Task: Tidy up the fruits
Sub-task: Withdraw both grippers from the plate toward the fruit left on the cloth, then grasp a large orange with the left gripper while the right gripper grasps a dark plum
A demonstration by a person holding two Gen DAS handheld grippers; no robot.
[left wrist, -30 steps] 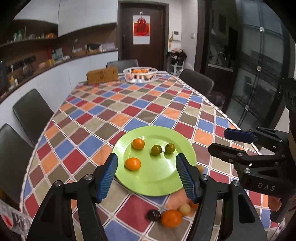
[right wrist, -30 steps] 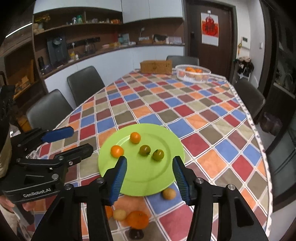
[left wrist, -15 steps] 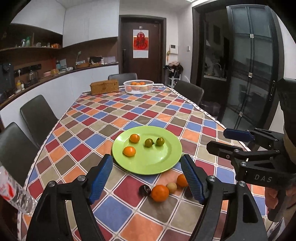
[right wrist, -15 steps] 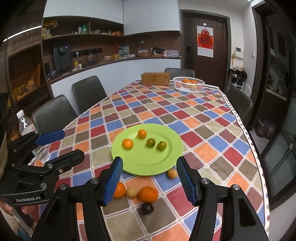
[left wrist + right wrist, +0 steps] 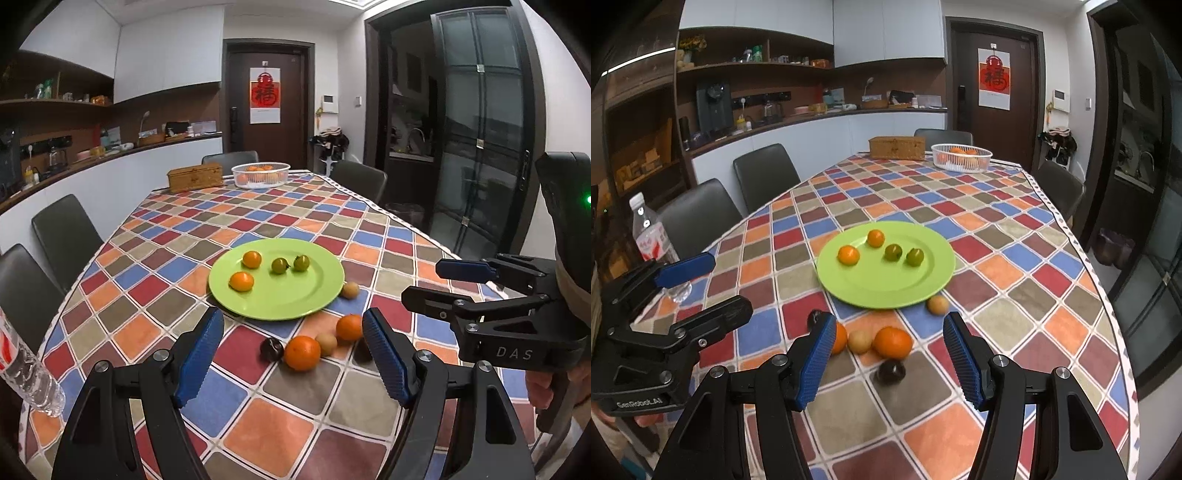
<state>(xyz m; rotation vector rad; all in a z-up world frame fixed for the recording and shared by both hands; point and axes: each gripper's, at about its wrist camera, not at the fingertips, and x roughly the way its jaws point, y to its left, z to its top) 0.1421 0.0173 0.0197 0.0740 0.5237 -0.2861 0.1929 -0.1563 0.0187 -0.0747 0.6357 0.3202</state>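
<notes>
A green plate (image 5: 314, 295) (image 5: 934, 273) lies on the checked tablecloth and holds two orange fruits (image 5: 241, 281) and two green ones (image 5: 280, 265). Loose fruit lies on the cloth in front of it: a large orange (image 5: 302, 352) (image 5: 893, 342), a smaller orange (image 5: 348, 327), tan fruits (image 5: 326, 343) (image 5: 937, 305) and a dark plum (image 5: 271, 349) (image 5: 891, 372). My left gripper (image 5: 293, 360) is open and empty, above the near table, short of the loose fruit. My right gripper (image 5: 889, 360) is open and empty, with the loose fruit seen between its fingers.
A white basket of oranges (image 5: 260, 174) and a wooden box (image 5: 195, 177) stand at the far end of the table. A water bottle (image 5: 653, 236) stands at the near left edge. Dark chairs (image 5: 64, 236) line the table's sides.
Both grippers have drawn back from the plate, so the loose fruit in front of it has come fully into view. Both stay open and empty.
</notes>
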